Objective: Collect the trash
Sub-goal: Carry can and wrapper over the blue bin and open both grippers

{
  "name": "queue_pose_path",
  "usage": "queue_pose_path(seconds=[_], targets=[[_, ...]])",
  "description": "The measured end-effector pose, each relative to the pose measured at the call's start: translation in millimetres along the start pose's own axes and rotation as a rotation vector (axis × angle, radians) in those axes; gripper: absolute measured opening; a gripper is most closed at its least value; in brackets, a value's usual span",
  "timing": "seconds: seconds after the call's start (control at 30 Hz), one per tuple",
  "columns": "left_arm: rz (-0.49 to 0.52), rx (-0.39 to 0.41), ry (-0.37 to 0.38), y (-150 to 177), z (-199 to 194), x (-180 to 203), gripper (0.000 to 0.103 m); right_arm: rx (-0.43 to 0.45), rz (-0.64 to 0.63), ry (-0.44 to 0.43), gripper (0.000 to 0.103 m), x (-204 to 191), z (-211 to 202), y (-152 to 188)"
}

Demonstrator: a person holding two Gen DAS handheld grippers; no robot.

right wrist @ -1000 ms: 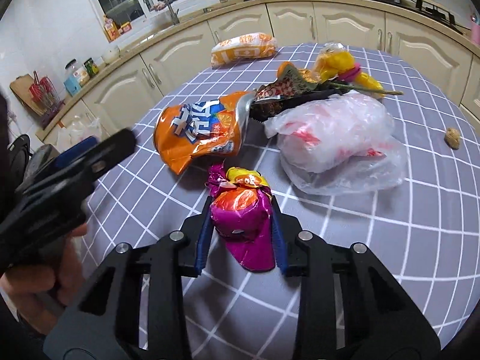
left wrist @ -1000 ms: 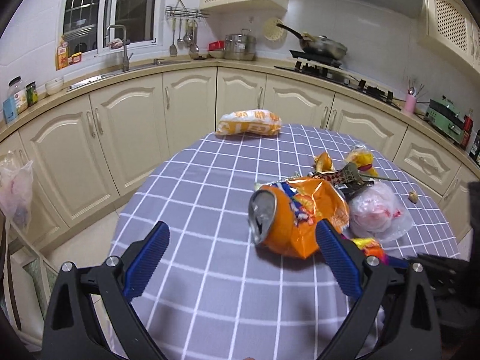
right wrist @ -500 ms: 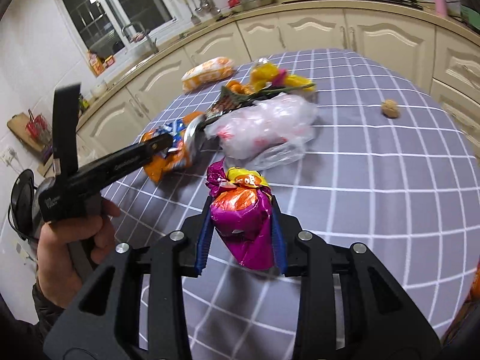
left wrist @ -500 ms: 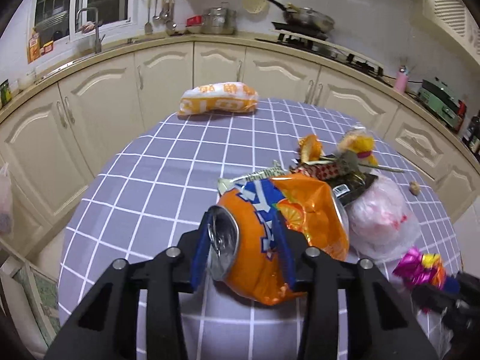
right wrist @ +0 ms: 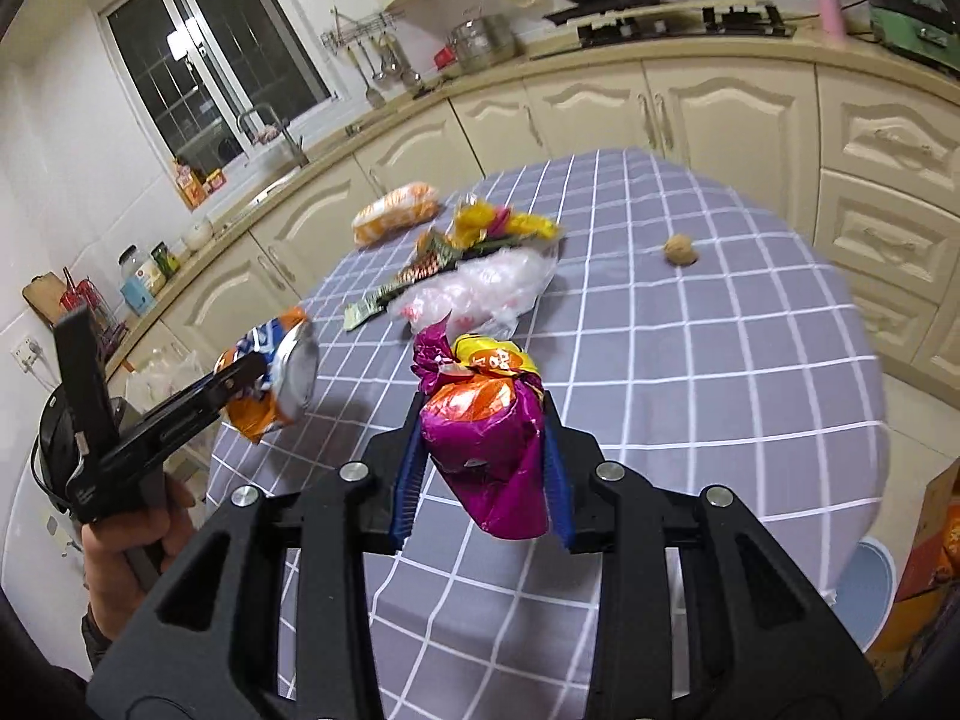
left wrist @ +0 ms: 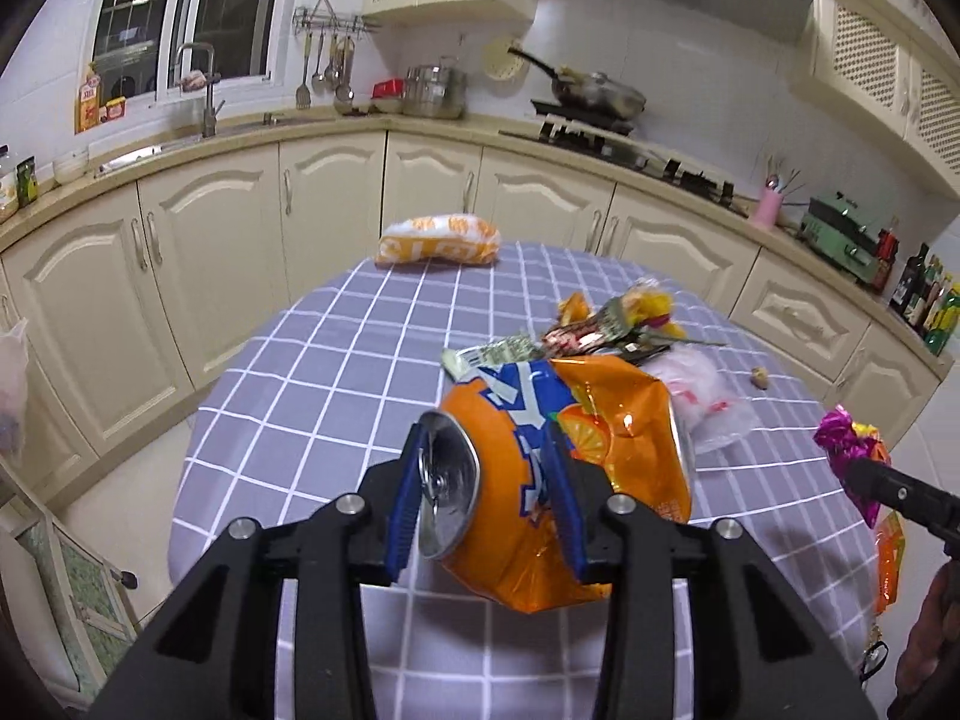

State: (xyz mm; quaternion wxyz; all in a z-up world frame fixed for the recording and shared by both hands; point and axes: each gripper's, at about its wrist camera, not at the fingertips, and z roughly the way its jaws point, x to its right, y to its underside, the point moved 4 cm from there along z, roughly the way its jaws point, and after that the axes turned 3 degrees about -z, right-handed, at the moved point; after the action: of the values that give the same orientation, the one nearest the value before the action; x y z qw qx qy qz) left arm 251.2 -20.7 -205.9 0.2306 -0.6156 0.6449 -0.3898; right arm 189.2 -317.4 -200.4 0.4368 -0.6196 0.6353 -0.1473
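Observation:
A crushed orange drink can (left wrist: 510,468) with a silver top sits between the blue pads of my left gripper (left wrist: 486,498), which is shut on it just above the table's near edge. The right wrist view shows the same can (right wrist: 288,366) in the left gripper (right wrist: 240,378) at the left. My right gripper (right wrist: 485,462) is shut on a magenta and orange snack wrapper (right wrist: 486,438), held clear above the checked tablecloth (right wrist: 690,360). In the left wrist view that wrapper (left wrist: 846,438) shows at the far right.
On the table lie a clear plastic bag (right wrist: 480,294), a heap of yellow and dark wrappers (right wrist: 498,225), an orange-white bag (right wrist: 396,210) at the far edge and a small brown nut (right wrist: 680,252). Cream cabinets (right wrist: 660,108) ring the table. A pale blue round thing (right wrist: 864,582) stands on the floor.
My left gripper closed on the orange can and drew it back off the heap. My right gripper carried the magenta wrapper up and away from the table's trash.

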Motion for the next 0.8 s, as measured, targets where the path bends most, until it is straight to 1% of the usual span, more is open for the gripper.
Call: queue_pose_path(seconds=[0.1, 0.2, 0.37, 0.47, 0.6, 0.73, 0.8], targets=[[0.015, 0.025, 0.032, -5.2, -15.1, 15.0, 0.037, 0.03, 0.0, 0.006, 0.034, 2.6, -14.7, -4.9], [0.036, 0.047, 0.079, -9.7, -27.4, 36.8, 0.037, 0.064, -0.003, 0.021, 0.034, 8.3, -32.5, -10.2], [0.091, 0.066, 0.162, -13.1, -39.3, 88.2, 0.037, 0.126, 0.016, 0.058, 0.034, 30.1, -70.5, -16.5], [0.111, 0.054, 0.227, -10.1, -40.7, 120.1, 0.037, 0.166, 0.044, 0.104, 0.034, 55.0, -98.6, -16.5], [0.152, 0.041, 0.299, -0.9, -43.5, 166.4, 0.038, 0.204, 0.103, 0.185, 0.034, 98.2, -134.6, -9.2], [0.2, 0.017, 0.375, 13.9, -44.5, 215.6, 0.038, 0.227, 0.178, 0.284, 0.034, 148.5, -170.3, 7.1], [0.231, -0.008, 0.421, 25.4, -42.6, 245.4, 0.038, 0.227, 0.228, 0.34, 0.034, 177.6, -186.8, 21.1]])
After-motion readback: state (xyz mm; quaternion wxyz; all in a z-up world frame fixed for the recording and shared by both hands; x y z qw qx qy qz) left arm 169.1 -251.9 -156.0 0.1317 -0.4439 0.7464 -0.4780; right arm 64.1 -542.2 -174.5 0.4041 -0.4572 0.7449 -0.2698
